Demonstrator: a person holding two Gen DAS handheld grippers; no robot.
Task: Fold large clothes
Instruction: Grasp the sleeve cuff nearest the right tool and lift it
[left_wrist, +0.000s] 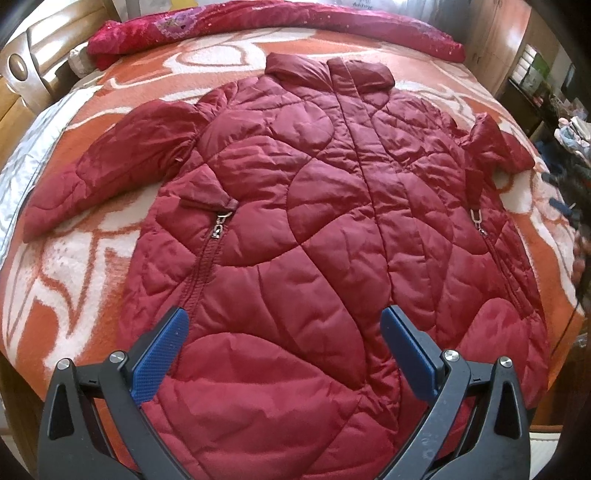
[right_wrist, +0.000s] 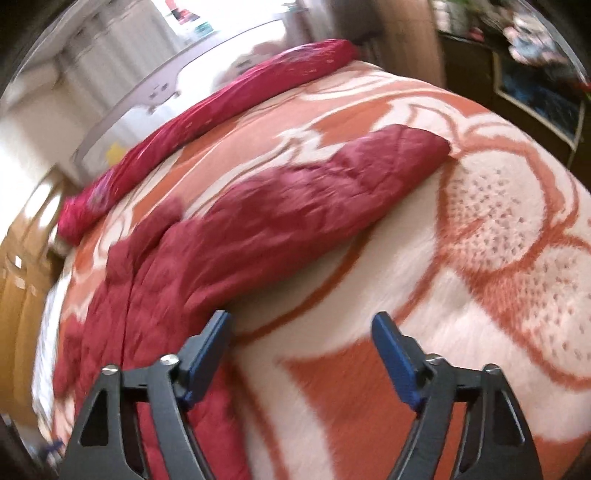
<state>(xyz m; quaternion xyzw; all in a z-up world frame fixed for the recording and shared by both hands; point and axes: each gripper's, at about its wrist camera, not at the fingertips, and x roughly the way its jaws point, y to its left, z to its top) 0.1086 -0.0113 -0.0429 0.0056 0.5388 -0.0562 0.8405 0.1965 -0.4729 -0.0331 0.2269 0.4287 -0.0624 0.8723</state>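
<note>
A dark red quilted jacket (left_wrist: 314, 206) lies flat and face up on the bed, collar at the far end, both sleeves spread out to the sides. My left gripper (left_wrist: 284, 321) is open and empty, hovering above the jacket's lower hem. In the blurred right wrist view the jacket (right_wrist: 229, 229) lies to the left, with its right sleeve (right_wrist: 369, 162) stretched toward the far right. My right gripper (right_wrist: 301, 325) is open and empty, over the blanket just beside the jacket's side edge.
An orange and white patterned blanket (left_wrist: 74, 266) covers the bed. A bright red rolled quilt (left_wrist: 258, 22) lies along the far edge, also seen in the right wrist view (right_wrist: 221, 107). A wooden headboard (left_wrist: 22, 85) stands at left, shelves (left_wrist: 535, 74) at right.
</note>
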